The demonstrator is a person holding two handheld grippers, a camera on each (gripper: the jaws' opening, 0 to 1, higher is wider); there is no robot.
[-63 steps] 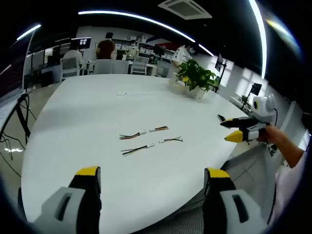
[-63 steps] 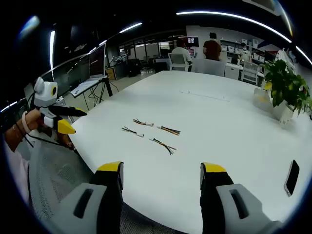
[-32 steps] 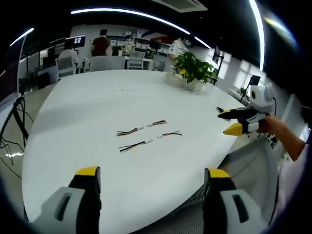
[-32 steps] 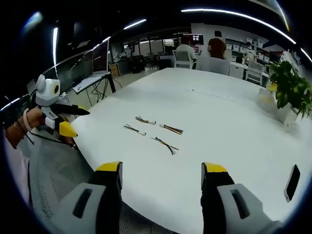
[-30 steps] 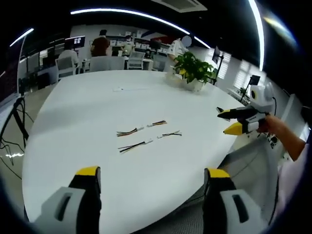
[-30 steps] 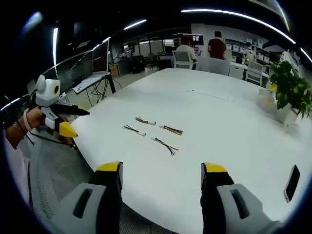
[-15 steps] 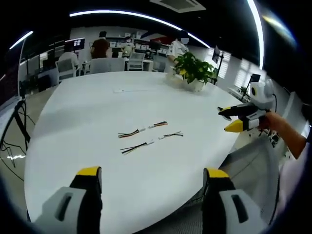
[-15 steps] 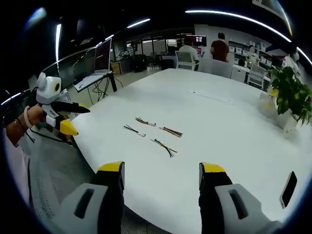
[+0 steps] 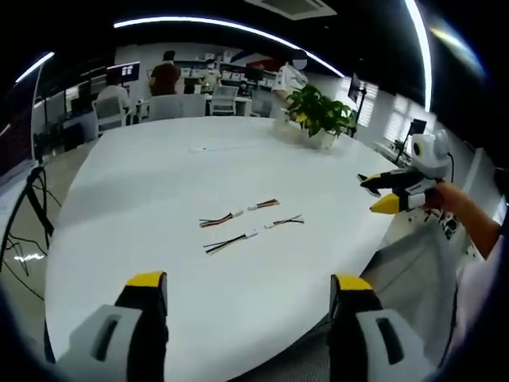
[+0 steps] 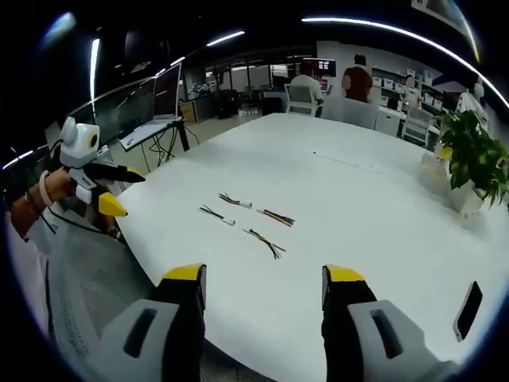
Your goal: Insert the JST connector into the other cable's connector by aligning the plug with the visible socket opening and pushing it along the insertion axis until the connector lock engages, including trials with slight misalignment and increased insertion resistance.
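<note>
Several short multicolour wire leads with small white JST connectors lie in two rows on the white round table. The near-left lead and near-right lead point their connectors at each other, as do the far pair. In the right gripper view the same leads sit mid-table. My left gripper is open and empty, held off the table's near edge. My right gripper is likewise open and empty. Each shows in the other's view, the right gripper and the left gripper, held by a hand beyond the table edge.
A potted plant stands at the far side of the table, and a dark phone lies near its edge. A grey mesh chair sits by the table. People, chairs and desks fill the office behind.
Both views have shifted slightly with the hands. The leads lie where they were, and both grippers stay open and away from them.
</note>
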